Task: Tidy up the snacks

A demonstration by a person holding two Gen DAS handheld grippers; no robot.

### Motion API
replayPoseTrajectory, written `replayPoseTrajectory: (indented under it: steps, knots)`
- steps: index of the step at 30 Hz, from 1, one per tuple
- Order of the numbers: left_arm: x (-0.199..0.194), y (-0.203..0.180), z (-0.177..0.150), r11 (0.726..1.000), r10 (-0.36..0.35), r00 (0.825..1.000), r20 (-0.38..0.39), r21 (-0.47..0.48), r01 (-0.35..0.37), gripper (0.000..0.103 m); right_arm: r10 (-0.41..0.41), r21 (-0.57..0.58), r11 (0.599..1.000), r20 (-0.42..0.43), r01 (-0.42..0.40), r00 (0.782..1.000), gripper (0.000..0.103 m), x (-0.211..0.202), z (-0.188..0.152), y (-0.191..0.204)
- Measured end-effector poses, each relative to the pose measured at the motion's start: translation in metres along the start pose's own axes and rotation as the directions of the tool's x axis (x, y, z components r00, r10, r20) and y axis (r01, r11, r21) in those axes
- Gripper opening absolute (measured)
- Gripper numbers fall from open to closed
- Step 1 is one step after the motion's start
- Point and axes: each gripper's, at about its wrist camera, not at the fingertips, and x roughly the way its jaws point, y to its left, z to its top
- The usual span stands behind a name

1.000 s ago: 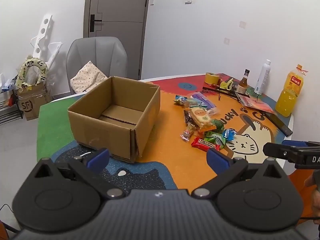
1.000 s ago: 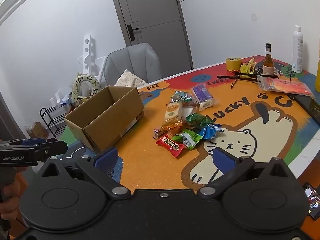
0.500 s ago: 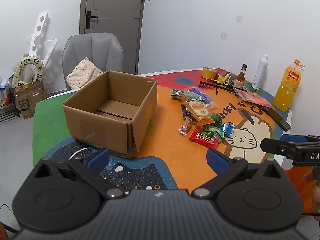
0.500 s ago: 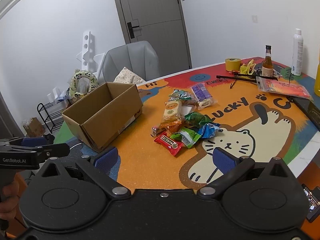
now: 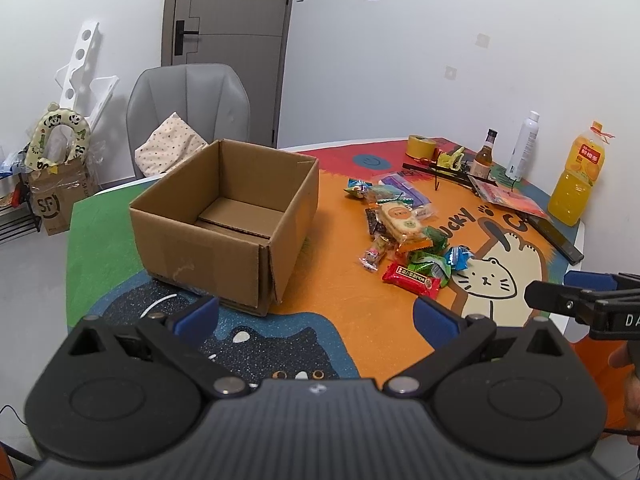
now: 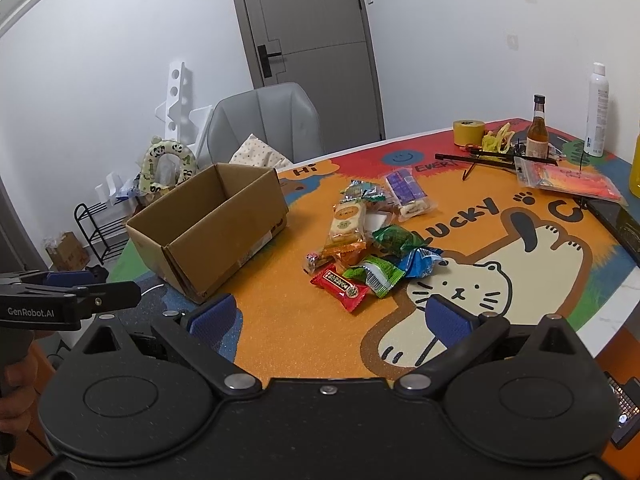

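Observation:
An open empty cardboard box [image 5: 224, 224] stands on the colourful cat mat [image 5: 348, 320]; it also shows in the right wrist view [image 6: 208, 232]. A pile of snack packets [image 5: 404, 236] lies right of the box, with a red packet [image 6: 340, 286] nearest me, green packets [image 6: 376, 274] and a blue packet [image 6: 422, 260] behind it. My left gripper [image 5: 316, 314] is open and empty, held near the table's front edge before the box. My right gripper [image 6: 332, 314] is open and empty, short of the red packet.
At the table's far side stand a yellow tape roll [image 5: 422, 146], a brown bottle [image 5: 484, 156], a white spray can [image 5: 522, 152] and an orange juice bottle [image 5: 578, 180]. A black phone [image 5: 558, 236] lies at the right edge. A grey chair [image 5: 188, 108] stands behind the box.
Both grippers have drawn back and risen slightly, so the box and snacks look a little farther off. Both jaws stay open. Nothing on the table has moved.

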Motion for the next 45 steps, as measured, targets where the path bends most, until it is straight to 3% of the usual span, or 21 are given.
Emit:
replayPoseTrajectory:
  steps: [45]
  knots:
    - [-0.0029, -0.0024, 0.0029, 1.0, -0.012, 1.0, 0.002, 0.006, 0.012, 0.103, -0.026, -0.021, 0.999, 0.012, 0.026, 1.0, 0.103, 0.004, 0.0035, -0.0002]
